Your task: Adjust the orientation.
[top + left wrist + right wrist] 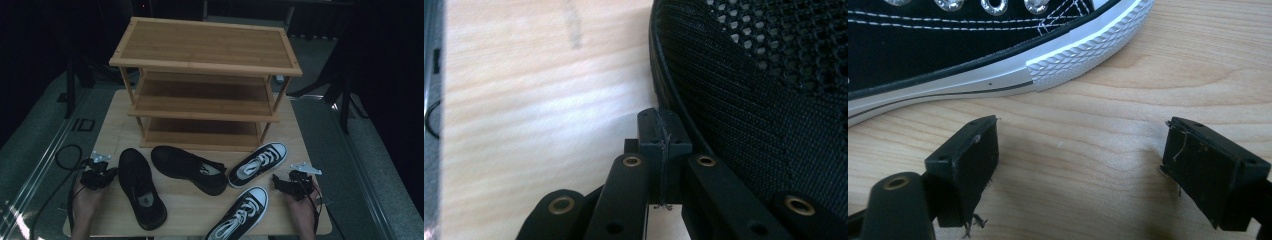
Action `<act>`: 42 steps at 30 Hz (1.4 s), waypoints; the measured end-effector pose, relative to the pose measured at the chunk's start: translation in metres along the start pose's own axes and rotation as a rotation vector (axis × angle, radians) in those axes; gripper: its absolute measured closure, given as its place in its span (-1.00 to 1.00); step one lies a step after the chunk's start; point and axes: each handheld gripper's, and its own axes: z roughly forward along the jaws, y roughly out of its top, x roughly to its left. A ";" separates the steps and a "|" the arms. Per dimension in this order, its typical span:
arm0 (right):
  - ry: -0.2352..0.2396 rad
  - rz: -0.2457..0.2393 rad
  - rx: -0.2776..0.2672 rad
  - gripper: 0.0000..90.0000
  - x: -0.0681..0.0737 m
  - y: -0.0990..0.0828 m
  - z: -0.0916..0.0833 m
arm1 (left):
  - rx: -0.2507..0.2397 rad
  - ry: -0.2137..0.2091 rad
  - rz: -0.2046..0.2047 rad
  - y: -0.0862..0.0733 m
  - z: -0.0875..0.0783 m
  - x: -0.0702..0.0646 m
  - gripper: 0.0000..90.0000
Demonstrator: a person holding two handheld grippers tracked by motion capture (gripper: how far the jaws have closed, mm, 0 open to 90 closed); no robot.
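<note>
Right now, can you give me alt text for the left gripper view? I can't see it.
The left gripper, jaws shut with nothing between them, sits close beside the edge of a black mesh shoe at right. Pale wooden table lies at left.

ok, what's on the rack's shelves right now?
The wooden rack has nothing on its top shelf, and the visible parts of the middle and bottom shelves are bare too. Their rear parts sit in shadow under the boards above, so those cannot be checked.
</note>
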 end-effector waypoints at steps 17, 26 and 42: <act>0.000 0.000 -0.001 -0.68 0.000 0.000 0.000 | -0.012 -0.036 0.036 0.023 0.014 -0.006 1.00; 0.000 0.001 -0.001 -0.68 0.000 0.000 0.000 | -0.013 -0.055 0.023 0.021 0.009 -0.005 1.00; 0.000 0.000 0.000 -0.68 0.000 0.000 0.000 | -0.175 -0.208 0.169 0.054 -0.066 -0.067 0.66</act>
